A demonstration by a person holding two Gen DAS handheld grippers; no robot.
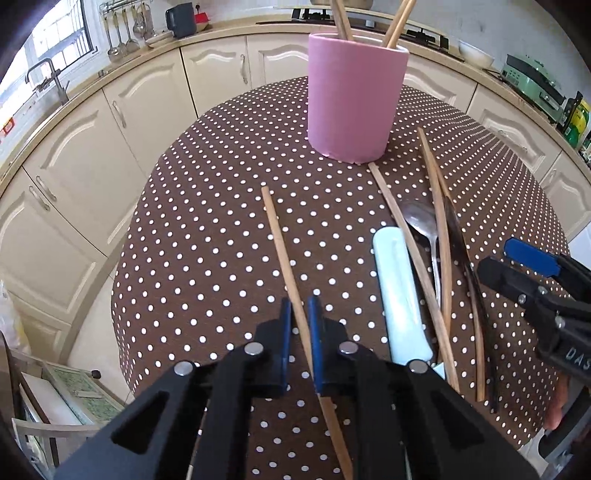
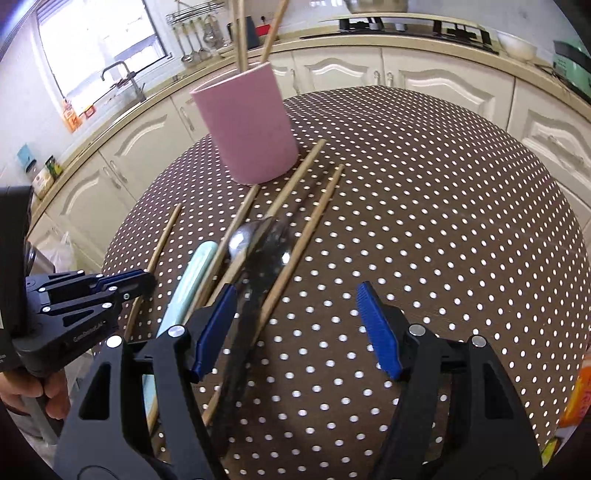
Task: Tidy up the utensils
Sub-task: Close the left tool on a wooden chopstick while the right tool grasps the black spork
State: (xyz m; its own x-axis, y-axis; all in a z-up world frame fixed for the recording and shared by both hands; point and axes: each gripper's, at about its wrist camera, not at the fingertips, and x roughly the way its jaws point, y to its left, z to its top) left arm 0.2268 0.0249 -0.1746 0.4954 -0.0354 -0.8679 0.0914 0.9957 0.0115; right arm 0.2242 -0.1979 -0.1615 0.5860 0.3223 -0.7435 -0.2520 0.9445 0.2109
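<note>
A pink utensil cup (image 1: 356, 96) stands at the far side of the polka-dot table (image 1: 221, 240) with chopsticks in it; it also shows in the right wrist view (image 2: 247, 129). My left gripper (image 1: 300, 314) is shut on a single wooden chopstick (image 1: 284, 258) that lies on the cloth. To its right lie a pale blue spoon (image 1: 400, 295), a metal spoon (image 1: 421, 221), a dark spoon (image 1: 461, 243) and more chopsticks (image 1: 417, 258). My right gripper (image 2: 299, 317) is open and empty, just above the metal spoon (image 2: 255, 240) and the dark spoon (image 2: 266, 258).
Cream kitchen cabinets (image 1: 110, 129) curve around behind the table, with a sink tap (image 1: 48, 77) at left and a hob (image 2: 406, 26) behind. The right part of the table (image 2: 443, 221) carries nothing but cloth.
</note>
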